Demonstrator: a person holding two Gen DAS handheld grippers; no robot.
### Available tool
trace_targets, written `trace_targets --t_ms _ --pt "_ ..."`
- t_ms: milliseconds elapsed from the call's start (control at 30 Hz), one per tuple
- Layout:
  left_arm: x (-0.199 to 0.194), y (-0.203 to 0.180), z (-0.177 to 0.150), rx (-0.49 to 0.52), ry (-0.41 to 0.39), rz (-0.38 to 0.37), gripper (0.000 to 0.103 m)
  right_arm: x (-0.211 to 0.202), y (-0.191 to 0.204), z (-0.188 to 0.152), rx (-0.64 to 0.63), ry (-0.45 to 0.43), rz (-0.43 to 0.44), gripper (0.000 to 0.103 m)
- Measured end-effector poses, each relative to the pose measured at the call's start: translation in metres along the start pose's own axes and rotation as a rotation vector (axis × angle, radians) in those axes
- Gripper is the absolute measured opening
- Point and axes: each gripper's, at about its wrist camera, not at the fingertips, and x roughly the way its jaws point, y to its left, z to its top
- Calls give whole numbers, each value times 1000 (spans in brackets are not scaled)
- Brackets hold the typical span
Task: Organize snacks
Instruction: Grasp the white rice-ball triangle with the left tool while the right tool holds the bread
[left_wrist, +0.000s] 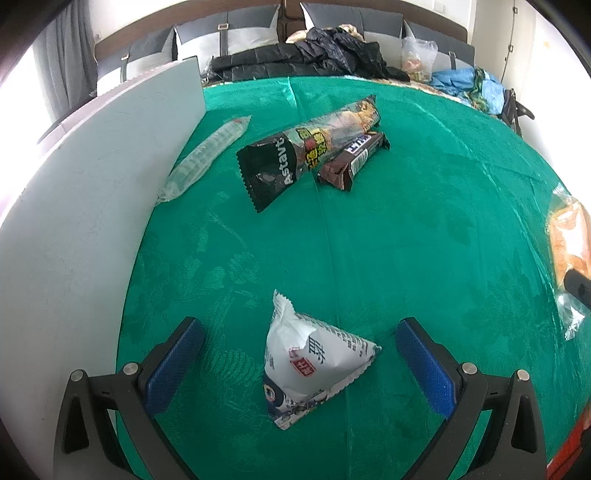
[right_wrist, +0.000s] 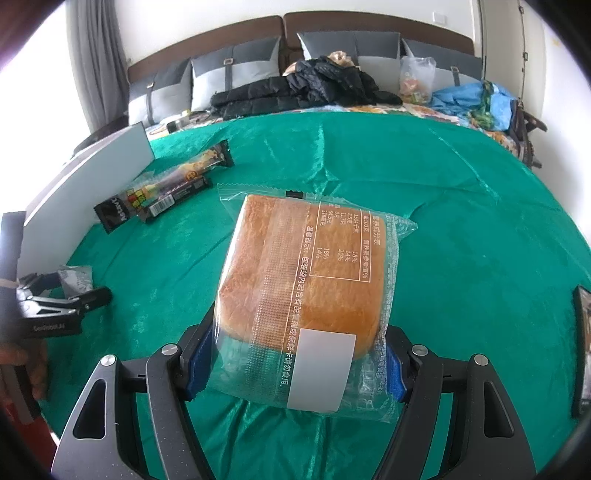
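My left gripper (left_wrist: 299, 350) is open, its blue pads on either side of a white triangular snack pouch (left_wrist: 314, 362) lying on the green cloth (left_wrist: 406, 240). Farther off lie a long black Astavt packet (left_wrist: 310, 147), a brown chocolate bar (left_wrist: 351, 158) and a clear plastic sleeve (left_wrist: 207, 158). My right gripper (right_wrist: 295, 362) is shut on a clear-wrapped bread loaf (right_wrist: 306, 277), held over the cloth. The left gripper shows in the right wrist view (right_wrist: 70, 299) at far left. The bread shows at the right edge of the left wrist view (left_wrist: 569, 240).
A white board (left_wrist: 92, 184) stands along the left side of the cloth, also in the right wrist view (right_wrist: 92, 181). Behind are pillows, a black jacket (right_wrist: 306, 88), a plastic bag (right_wrist: 415, 79) and blue cloth. A dark packet (right_wrist: 583, 350) lies at the right edge.
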Motion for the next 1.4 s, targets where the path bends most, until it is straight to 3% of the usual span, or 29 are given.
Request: trace_targets --t_ms 167,433,600,800,833,867,900,933,967,1233,1300,1400 --pt "-2 0 5 3 69 -44 103 -1 -1 -9 12 13 1 75" --pt "-27 21 10 -114 31 -155 103 -11 -7 -8 34 -39 25 75" --pt "-22 15 15 -104 54 -151 102 -3 -11 -10 57 -13 41 75" --pt "-16 -15 3 4 113 -50 101 -8 -7 -10 26 -29 42 75" --pt "-16 -17 0 20 112 -36 94 -8 -6 -11 23 -32 42 75" --pt "-14 -20 -3 40 115 -24 73 -8 -6 -11 22 -32 44 75" --pt "-15 -20 -5 51 109 -24 68 -8 -6 -11 24 -30 46 75" --pt "-17 -20 -5 55 86 -28 39 -7 -7 -12 26 -27 48 75" --pt "-18 -19 -4 51 79 -39 27 -6 -8 -12 29 -24 50 75" --pt "-41 -7 8 -31 23 -131 18 -14 -10 -9 37 -59 50 75" --pt "-48 -6 11 -51 8 -166 9 -15 -10 -10 37 -60 50 75" --pt "-52 -6 15 -60 2 -186 8 -15 -10 -10 30 -59 50 75"
